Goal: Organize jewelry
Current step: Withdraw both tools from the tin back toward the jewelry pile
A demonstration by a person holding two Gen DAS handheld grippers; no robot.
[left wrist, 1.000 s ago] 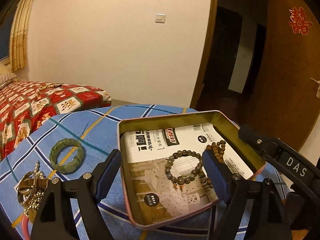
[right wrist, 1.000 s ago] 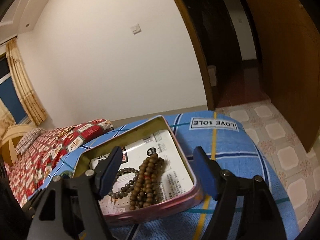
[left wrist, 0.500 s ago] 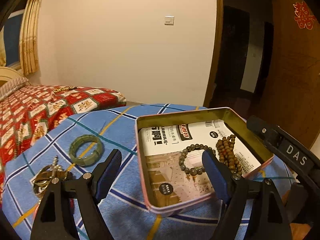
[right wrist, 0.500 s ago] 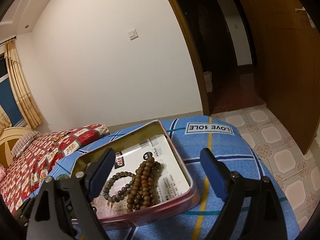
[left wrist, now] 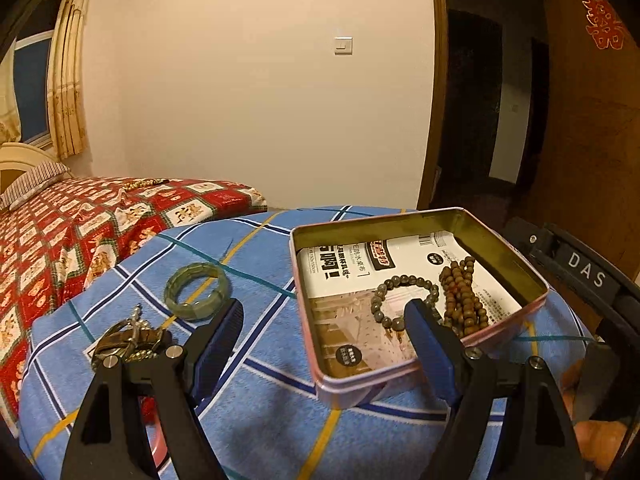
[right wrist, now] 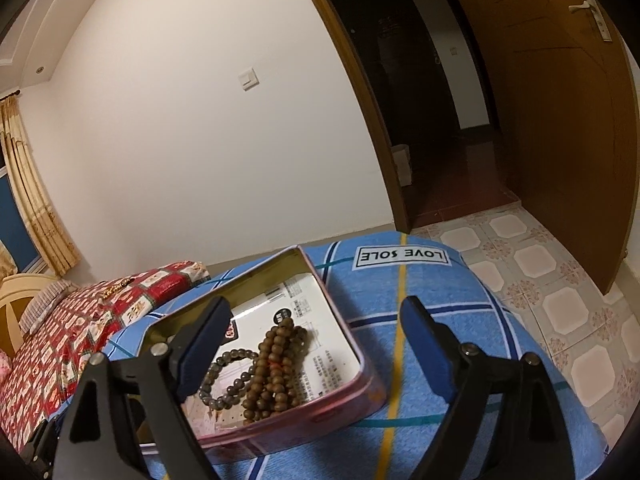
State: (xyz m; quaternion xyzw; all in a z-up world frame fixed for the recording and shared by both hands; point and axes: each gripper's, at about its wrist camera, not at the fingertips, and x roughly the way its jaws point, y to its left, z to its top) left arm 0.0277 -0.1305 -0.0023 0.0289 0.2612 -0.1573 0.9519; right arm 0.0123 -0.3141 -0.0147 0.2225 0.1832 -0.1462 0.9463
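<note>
Blue cloth (left wrist: pixel 260 264): green bangle (left wrist: pixel 197 291) only in left view.

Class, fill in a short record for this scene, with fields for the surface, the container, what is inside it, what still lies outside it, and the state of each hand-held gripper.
surface: blue checked cloth
container: open tin, a printed sheet lining its bottom
inside tin: grey bead bracelet and brown bead string, side by side
outside tin: green bangle and a metal trinket bundle, both on the cloth to the tin's left
left hand-held gripper: open, empty
right hand-held gripper: open, empty, above the tin's right edge
</note>
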